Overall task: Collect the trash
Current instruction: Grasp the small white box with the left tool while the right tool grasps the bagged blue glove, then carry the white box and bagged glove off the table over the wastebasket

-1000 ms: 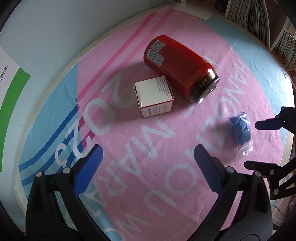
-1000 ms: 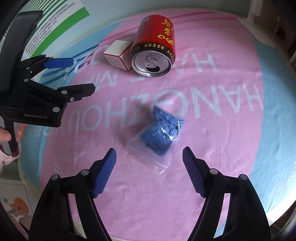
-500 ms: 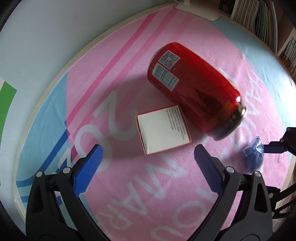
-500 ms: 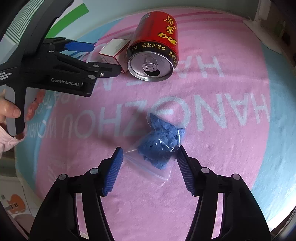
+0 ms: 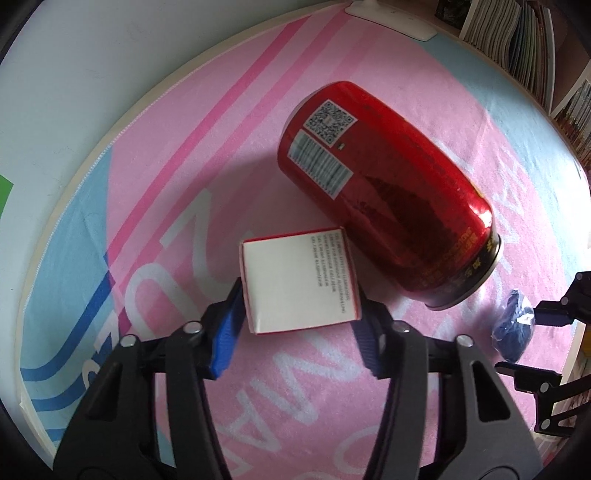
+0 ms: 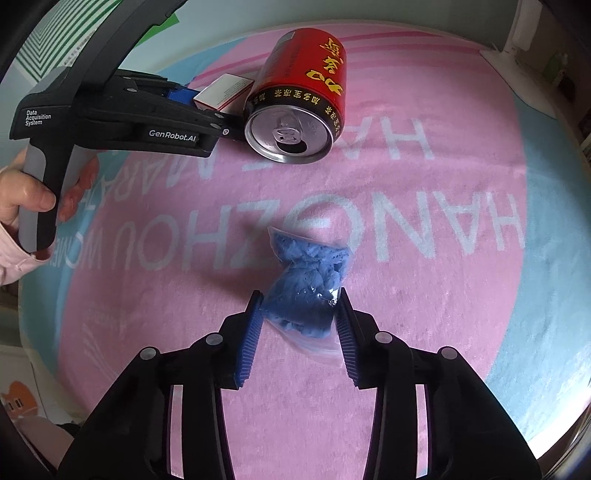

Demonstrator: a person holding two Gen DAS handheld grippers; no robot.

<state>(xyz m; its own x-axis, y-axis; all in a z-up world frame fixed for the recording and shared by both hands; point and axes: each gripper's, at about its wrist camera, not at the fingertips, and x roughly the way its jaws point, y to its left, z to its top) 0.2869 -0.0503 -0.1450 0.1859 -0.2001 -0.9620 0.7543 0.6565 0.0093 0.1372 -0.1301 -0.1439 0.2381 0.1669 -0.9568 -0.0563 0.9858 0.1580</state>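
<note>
A small white box with red edges (image 5: pixel 299 280) lies on the pink towel (image 5: pixel 207 184). My left gripper (image 5: pixel 300 314) is shut on it, a blue pad at each side. A red drink can (image 5: pixel 388 192) lies on its side just right of the box. In the right wrist view my right gripper (image 6: pixel 300 314) is shut on a clear plastic bag of crumpled blue stuff (image 6: pixel 310 288). The can (image 6: pixel 299 118) and the box (image 6: pixel 223 92) lie beyond it, with the left gripper's body at the box. The bag also shows at the right of the left wrist view (image 5: pixel 513 328).
The towel carries white lettering and blue stripes and covers a table that meets a pale wall (image 5: pixel 92 55) at the far side. A white lamp base (image 5: pixel 391 18) stands at the far edge. Bookshelves (image 5: pixel 517 40) stand at the back right. A hand (image 6: pixel 22 199) holds the left gripper.
Both grippers have moved forward and closed. The left one has gone from wide open to shut on the white box. The right one has gone from open to shut on the blue bag.
</note>
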